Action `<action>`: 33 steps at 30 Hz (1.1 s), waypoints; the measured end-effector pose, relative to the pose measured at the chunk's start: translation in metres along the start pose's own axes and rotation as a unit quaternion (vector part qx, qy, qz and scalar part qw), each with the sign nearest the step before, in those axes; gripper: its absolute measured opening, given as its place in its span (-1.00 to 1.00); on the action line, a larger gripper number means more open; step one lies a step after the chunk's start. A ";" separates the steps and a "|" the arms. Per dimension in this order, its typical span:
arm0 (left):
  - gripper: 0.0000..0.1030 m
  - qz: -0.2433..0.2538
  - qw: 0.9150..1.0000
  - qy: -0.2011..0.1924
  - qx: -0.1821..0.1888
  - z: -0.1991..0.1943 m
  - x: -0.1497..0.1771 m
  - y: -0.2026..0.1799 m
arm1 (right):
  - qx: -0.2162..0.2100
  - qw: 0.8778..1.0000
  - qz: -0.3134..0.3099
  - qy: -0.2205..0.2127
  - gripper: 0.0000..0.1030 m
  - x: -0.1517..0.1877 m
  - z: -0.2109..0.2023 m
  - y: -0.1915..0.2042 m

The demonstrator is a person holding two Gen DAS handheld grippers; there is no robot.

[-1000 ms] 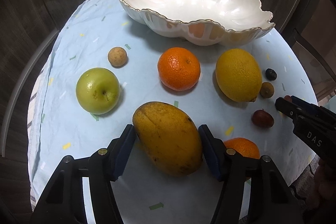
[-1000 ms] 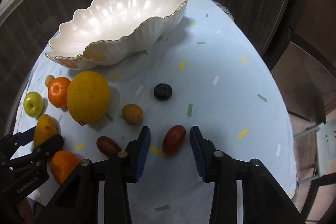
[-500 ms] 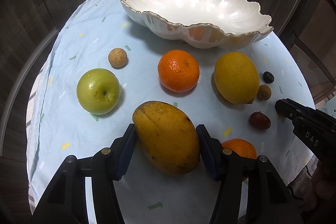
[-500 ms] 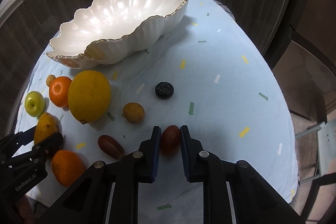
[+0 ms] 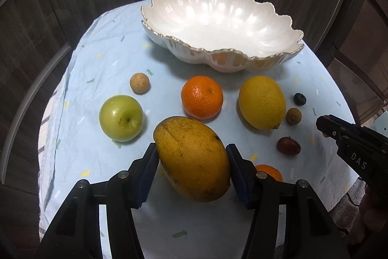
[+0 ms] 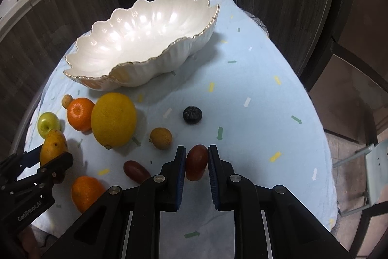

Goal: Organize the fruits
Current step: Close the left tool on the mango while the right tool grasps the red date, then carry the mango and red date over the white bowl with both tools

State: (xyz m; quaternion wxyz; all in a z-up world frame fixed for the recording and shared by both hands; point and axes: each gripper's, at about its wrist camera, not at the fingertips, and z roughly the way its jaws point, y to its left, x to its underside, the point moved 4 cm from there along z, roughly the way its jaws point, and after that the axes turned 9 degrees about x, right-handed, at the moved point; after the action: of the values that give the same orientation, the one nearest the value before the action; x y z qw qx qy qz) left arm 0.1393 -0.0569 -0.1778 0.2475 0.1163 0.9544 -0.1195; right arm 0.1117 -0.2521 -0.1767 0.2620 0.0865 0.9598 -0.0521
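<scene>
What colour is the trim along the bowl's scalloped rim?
Gold, a thin line edging the white bowl; it shows best in the left wrist view.

The mango (image 5: 191, 157) sits between the pads of the left gripper (image 5: 191, 172), with the apple (image 5: 121, 117) ahead to its left and the round orange (image 5: 202, 96) straight ahead. The lemon (image 5: 262, 102) lies ahead to its right, the bowl (image 5: 218, 57) farther beyond on the tablecloth (image 5: 97, 69). The second orange (image 5: 269, 172) lies just right of that gripper (partly hidden behind its finger). The small oval fruit (image 6: 196, 162) sits between the pads of the right gripper (image 6: 196, 168); its twin (image 6: 136, 170) lies to the left.
</scene>
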 end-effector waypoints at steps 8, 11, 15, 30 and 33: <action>0.07 0.011 1.000 -0.028 -0.006 -0.020 -0.007 -0.006 | -0.001 1.000 0.004 -0.025 -0.62 -0.007 -0.019 -0.001; 0.07 0.016 0.999 -0.039 -0.007 -0.027 -0.011 -0.008 | -0.002 0.999 0.005 -0.034 -0.62 -0.009 -0.026 -0.002; 0.07 0.021 0.998 -0.052 -0.010 -0.037 -0.016 -0.010 | -0.005 0.999 0.007 -0.044 -0.62 -0.013 -0.036 -0.002; 0.07 0.033 0.997 -0.073 -0.009 -0.056 -0.038 -0.015 | -0.015 0.997 0.010 -0.080 -0.62 -0.040 -0.064 0.003; 0.07 0.036 0.996 -0.078 -0.008 -0.059 -0.045 -0.016 | -0.017 0.996 0.010 -0.086 -0.62 -0.046 -0.068 0.004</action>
State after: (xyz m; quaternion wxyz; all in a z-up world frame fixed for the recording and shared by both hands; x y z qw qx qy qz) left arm 0.1463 -0.0623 -0.1024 0.3262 0.1388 0.9283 -0.1119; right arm 0.1182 -0.2445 -0.0954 0.3456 0.0866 0.9335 -0.0402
